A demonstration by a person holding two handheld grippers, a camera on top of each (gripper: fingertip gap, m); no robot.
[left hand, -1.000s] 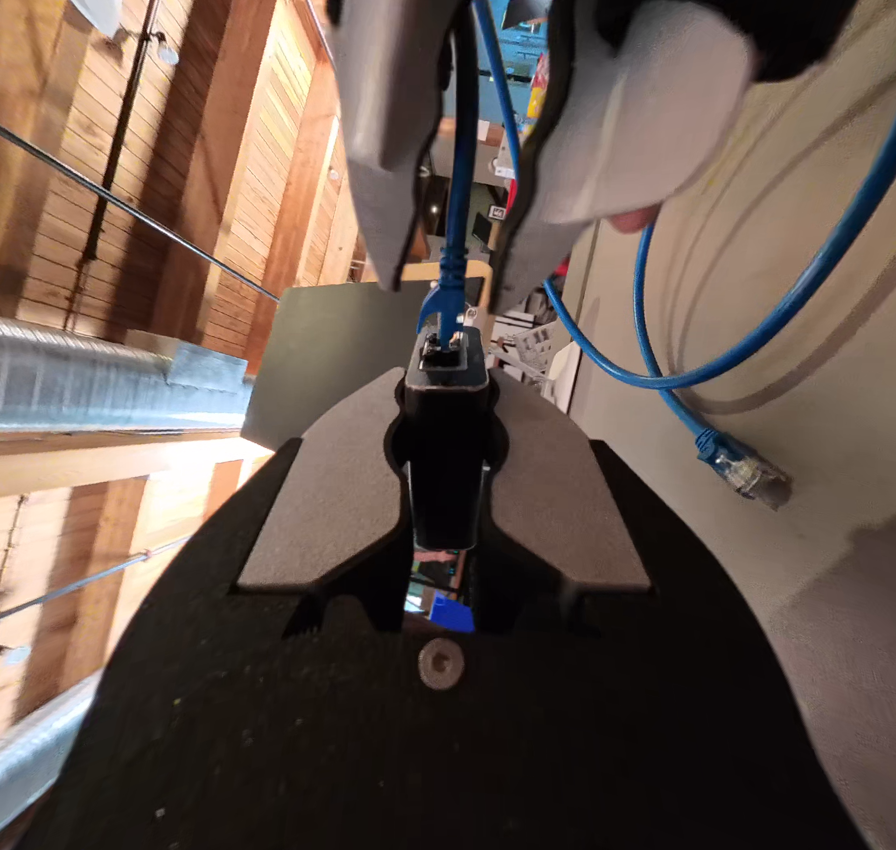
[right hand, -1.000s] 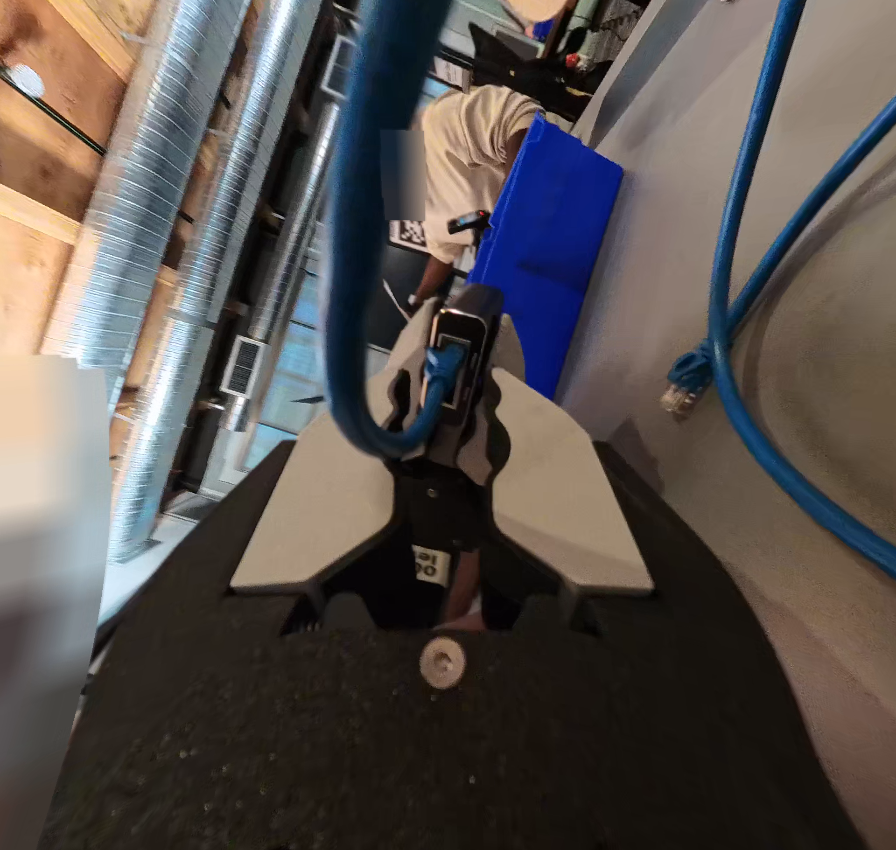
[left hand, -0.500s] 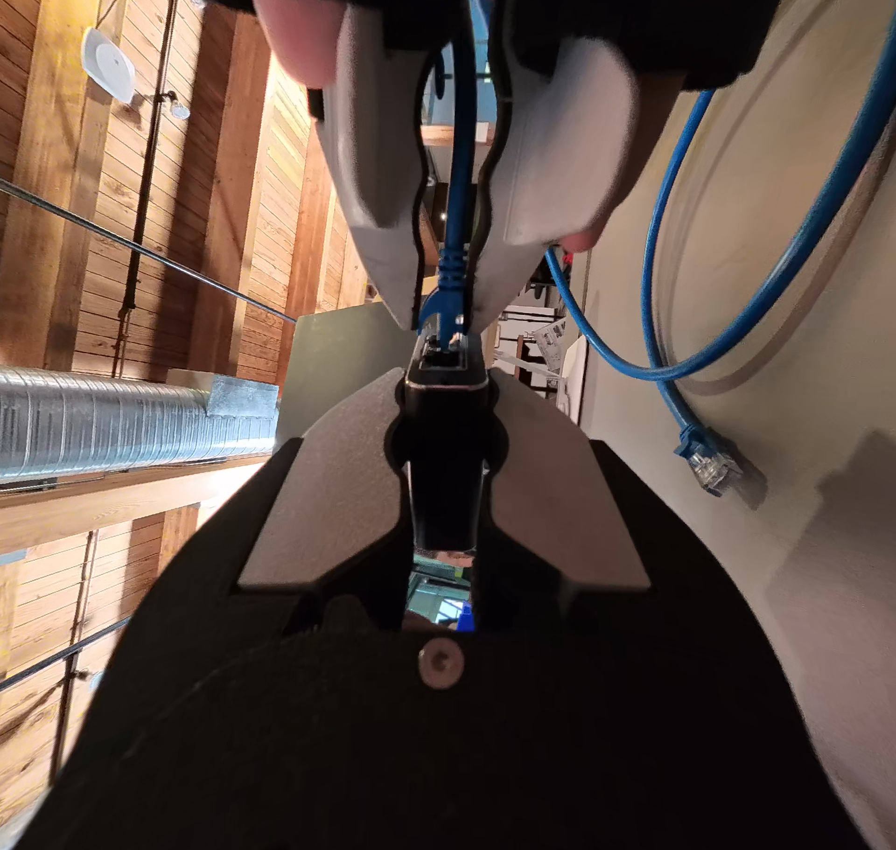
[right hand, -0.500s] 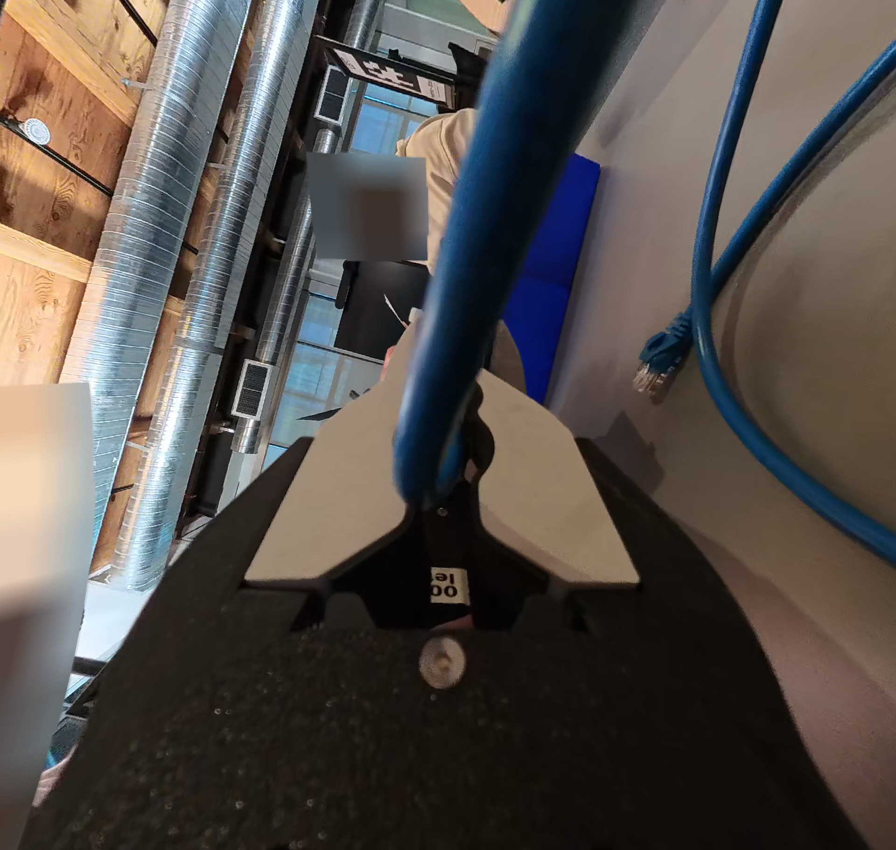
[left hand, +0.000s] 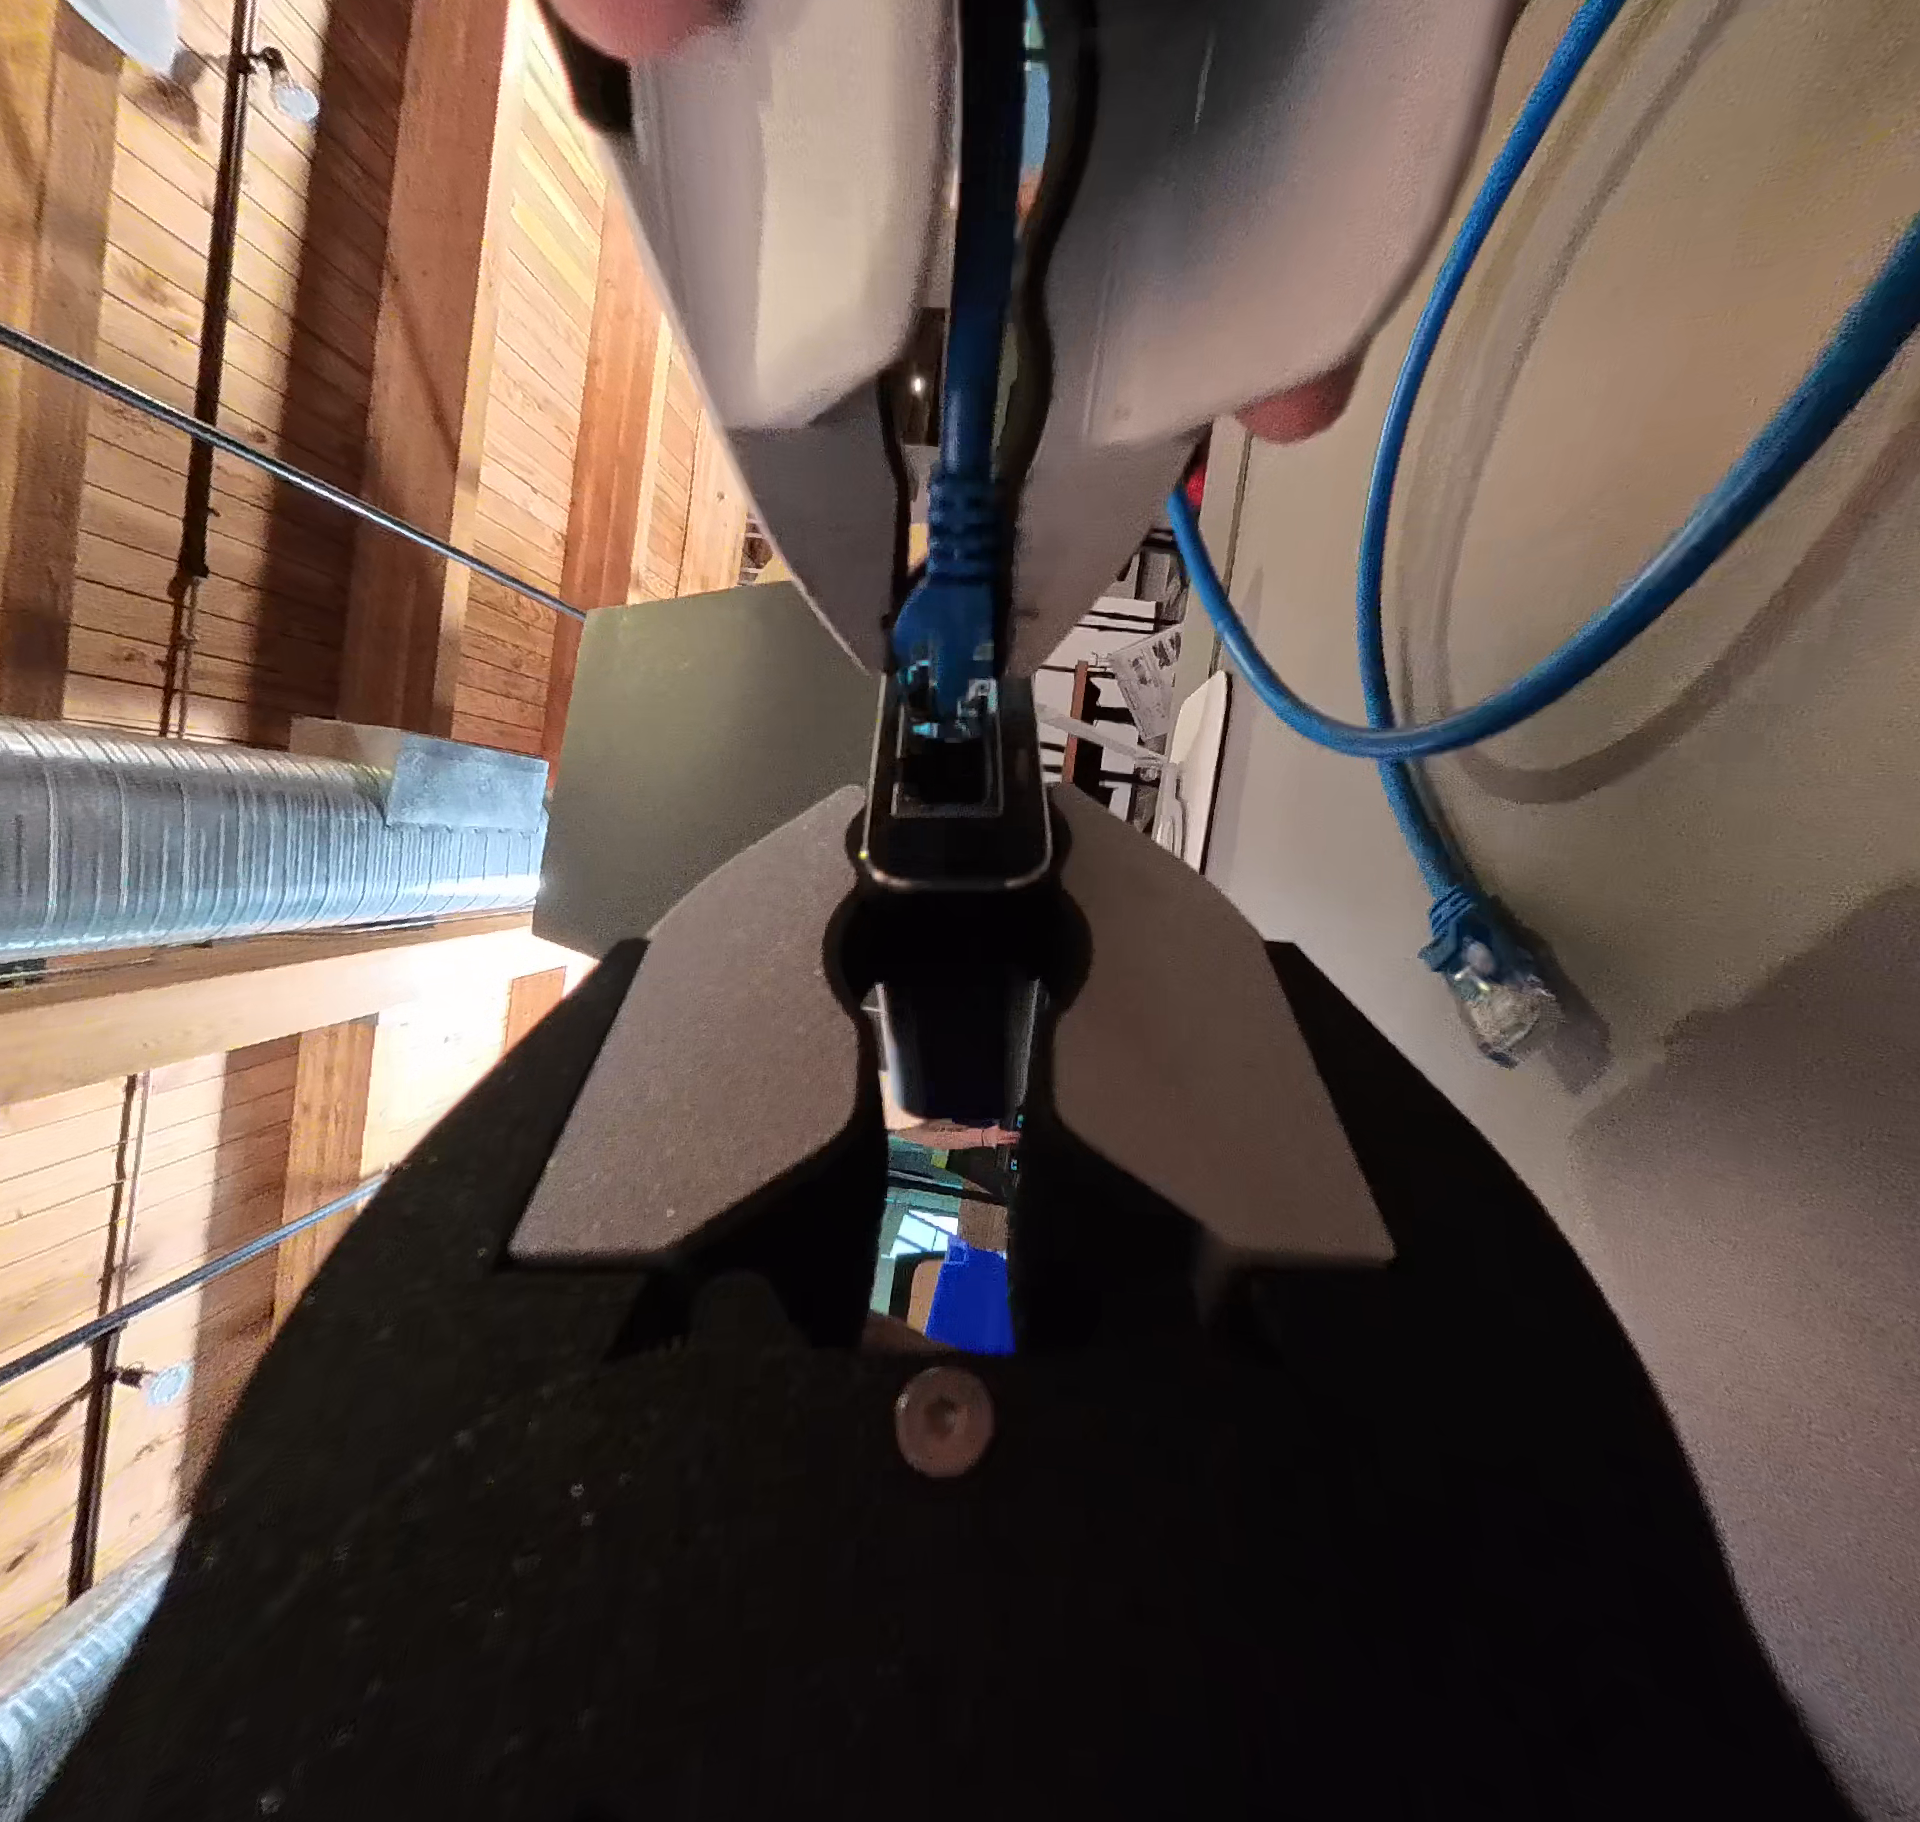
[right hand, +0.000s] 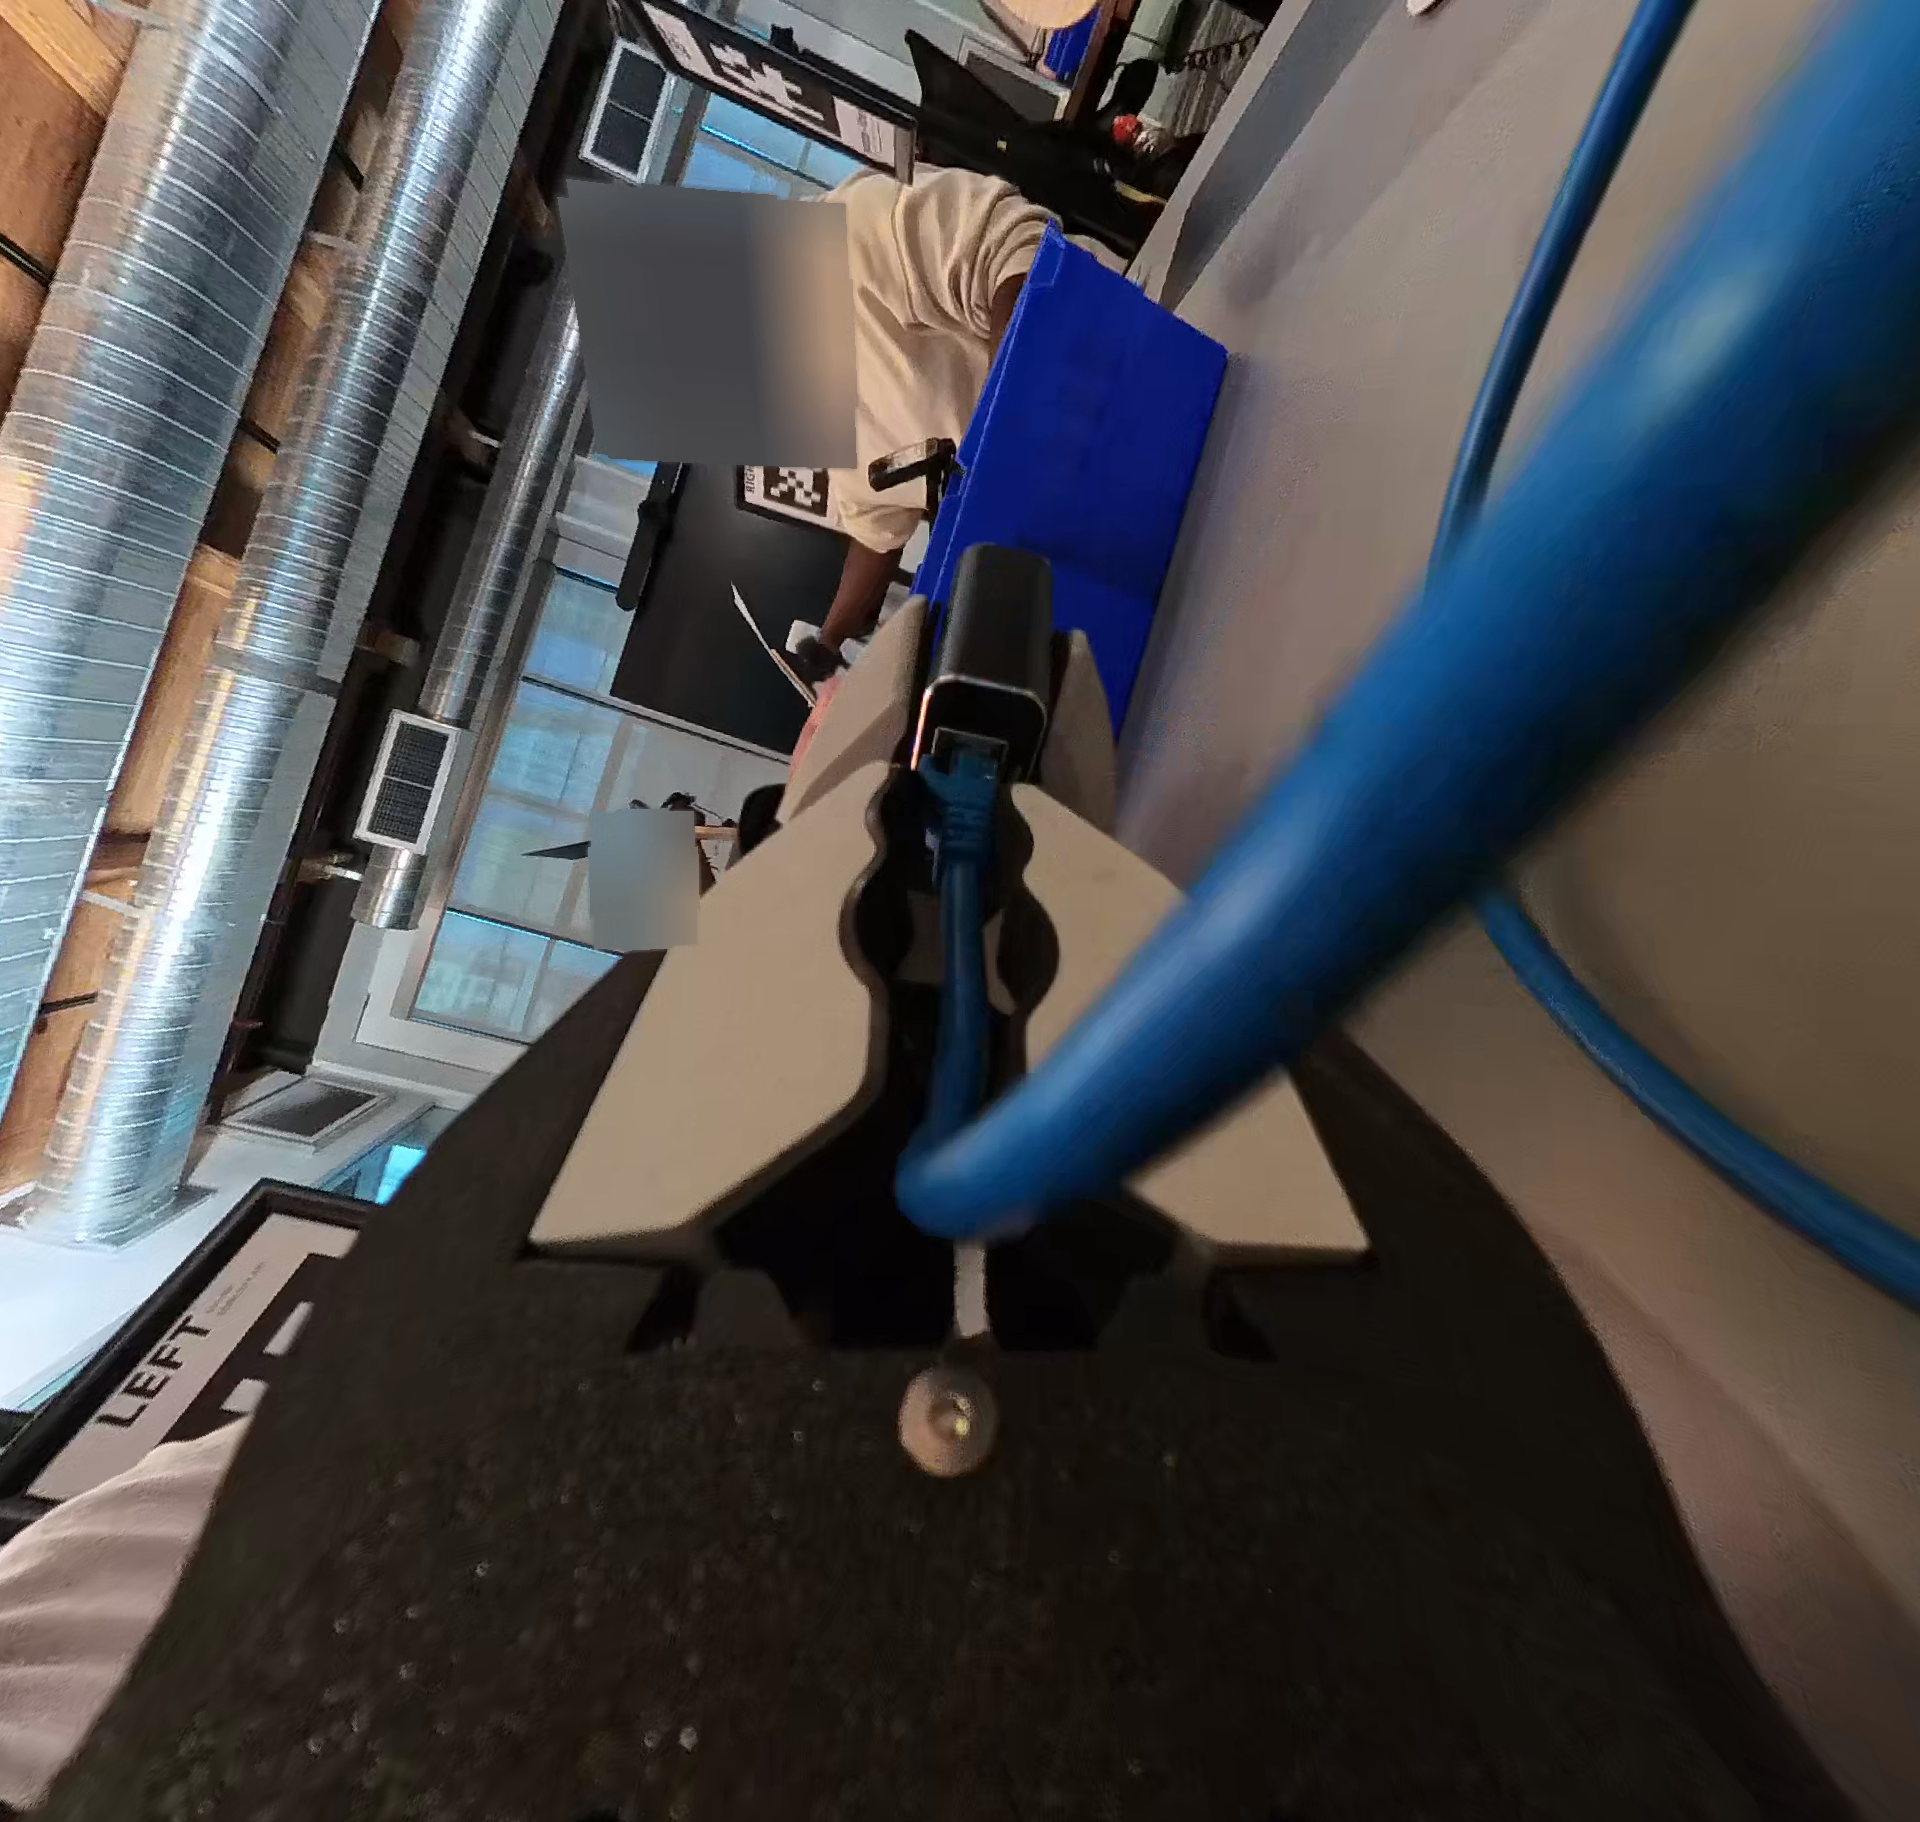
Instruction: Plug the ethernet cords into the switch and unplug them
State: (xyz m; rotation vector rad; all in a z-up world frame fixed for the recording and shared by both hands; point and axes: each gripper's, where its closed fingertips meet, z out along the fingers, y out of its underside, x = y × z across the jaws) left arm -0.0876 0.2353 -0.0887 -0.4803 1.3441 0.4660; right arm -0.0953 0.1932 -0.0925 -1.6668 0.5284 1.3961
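The small black switch (left hand: 956, 842) is held off the table, clamped between the fingers of my left gripper (left hand: 956, 951), its open port facing the other gripper. The blue ethernet cord (right hand: 961, 941) runs down the middle of my right gripper (right hand: 961, 816), whose fingers are closed on the cord just behind its plug (left hand: 948, 645).

In the left wrist view the plug sits at the mouth of the port, and dark empty space still shows inside the port beneath it. In the right wrist view the plug appears to meet the port face. I judge the plug to be partly entered or partly withdrawn; I cannot tell whether its latch is engaged.

The cord loops close past the right camera as a thick blurred arc, then trails across the grey table (left hand: 1714, 1253). A second plug (left hand: 1481, 972) lies loose on the table, well apart from the switch; whether it belongs to this cord or another is not visible.

Progress, as I judge it: one plug is at the port, none is clearly seated, and the loose plug is untouched.

Beyond the table stand a blue bin (right hand: 1091, 463) and a person (right hand: 925, 318) in a pale shirt.
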